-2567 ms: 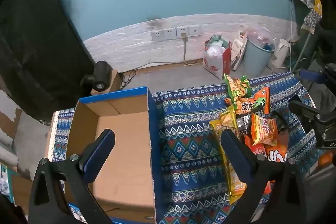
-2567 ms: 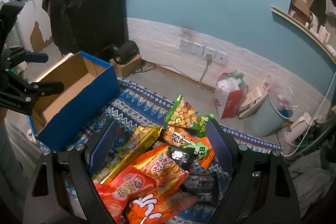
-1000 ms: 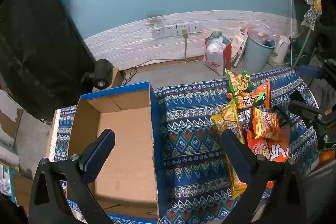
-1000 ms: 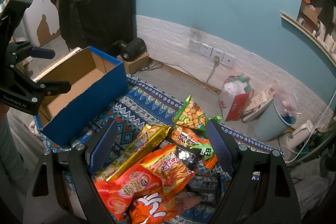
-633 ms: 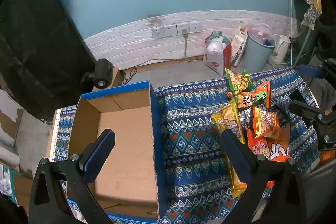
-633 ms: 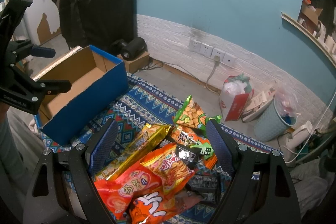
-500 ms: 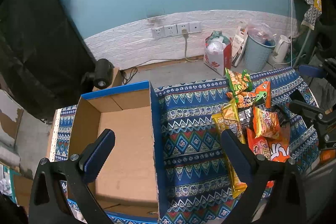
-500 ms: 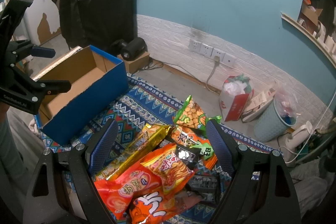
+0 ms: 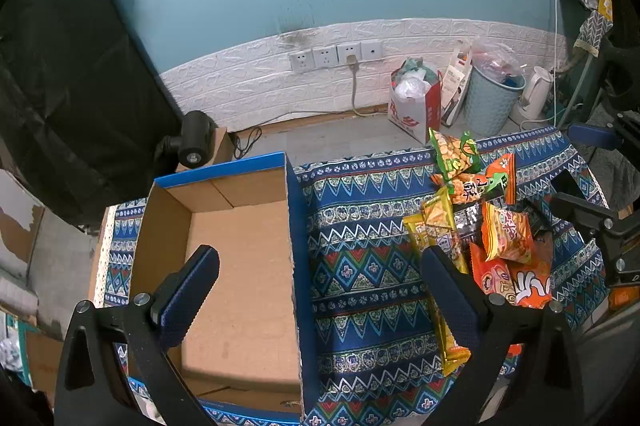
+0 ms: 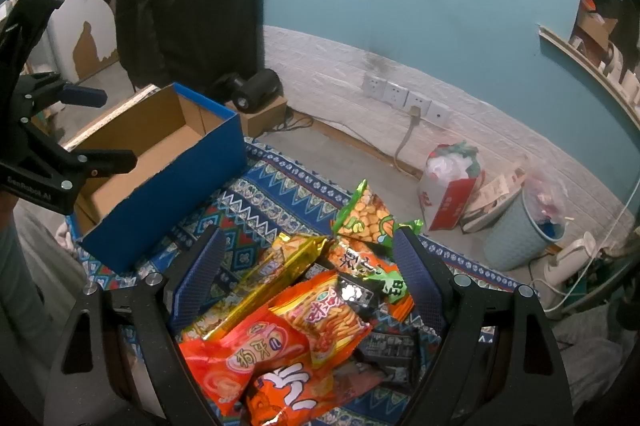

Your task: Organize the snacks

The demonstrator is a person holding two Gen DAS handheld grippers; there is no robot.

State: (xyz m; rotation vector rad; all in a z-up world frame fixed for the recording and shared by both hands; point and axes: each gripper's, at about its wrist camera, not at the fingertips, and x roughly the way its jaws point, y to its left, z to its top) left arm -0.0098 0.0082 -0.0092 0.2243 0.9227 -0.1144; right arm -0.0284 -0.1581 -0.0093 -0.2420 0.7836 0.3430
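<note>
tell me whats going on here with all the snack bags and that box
A person holds a two-finger gripper in each hand above a patterned blue cloth. The left gripper hovers open over an open blue cardboard box with nothing in it. The right gripper hangs open above a heap of orange, yellow and green snack bags beside the box. Neither gripper holds anything, and no snack is in the box yet.

glossy foil snack packets (image 10: pixel 320 314), matt cardboard box (image 9: pixel 240 266), woven patterned cloth (image 9: pixel 360 266)
</note>
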